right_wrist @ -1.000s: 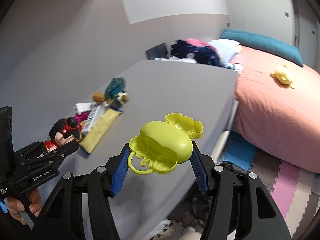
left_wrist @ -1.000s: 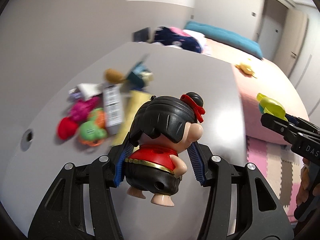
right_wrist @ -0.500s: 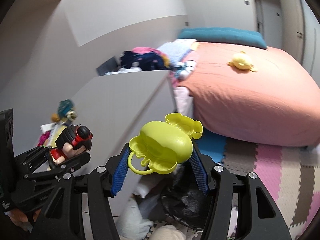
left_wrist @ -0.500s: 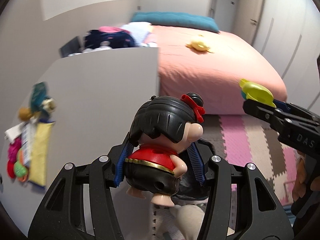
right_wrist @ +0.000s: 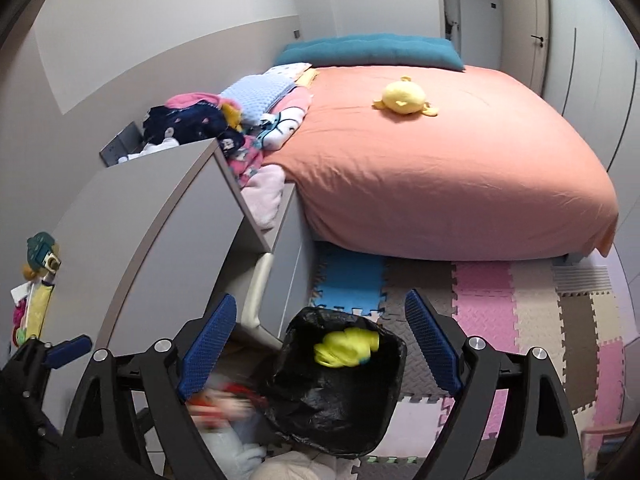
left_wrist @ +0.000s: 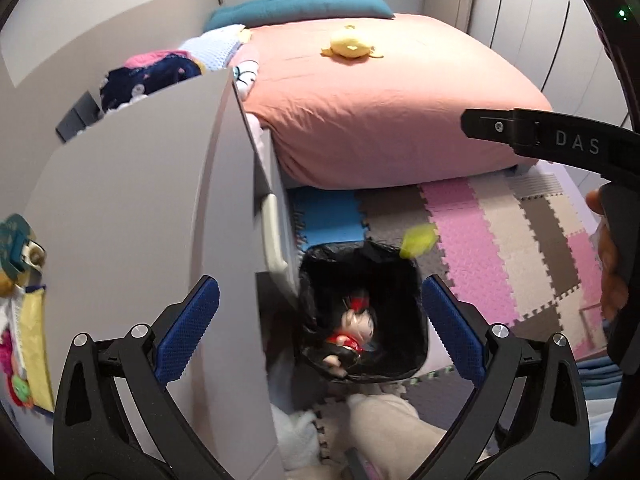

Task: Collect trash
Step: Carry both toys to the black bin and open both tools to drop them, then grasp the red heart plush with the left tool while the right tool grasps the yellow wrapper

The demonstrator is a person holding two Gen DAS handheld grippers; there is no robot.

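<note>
Left gripper (left_wrist: 320, 320) and right gripper (right_wrist: 320, 340), jaws just opened wide and empty, release red-dressed plastic doll (left_wrist: 354, 330) and yellow-green plastic toy (right_wrist: 346, 346) above black-lined bin (right_wrist: 384, 400).

Your bin (left_wrist: 360, 312) sits on the floor mat (left_wrist: 500, 248), just right of the counter (left_wrist: 140, 220) and near the bed (left_wrist: 380, 112). The doll (left_wrist: 352, 332) is inside the bin; the cup (right_wrist: 346, 346) is over its mouth. A plush (right_wrist: 404, 98) lies on the bed, a pillow (right_wrist: 368, 50) at its far end. Toys (left_wrist: 20, 300) lie at the counter's left edge, clothes (right_wrist: 192, 122) beyond its far end.
</note>
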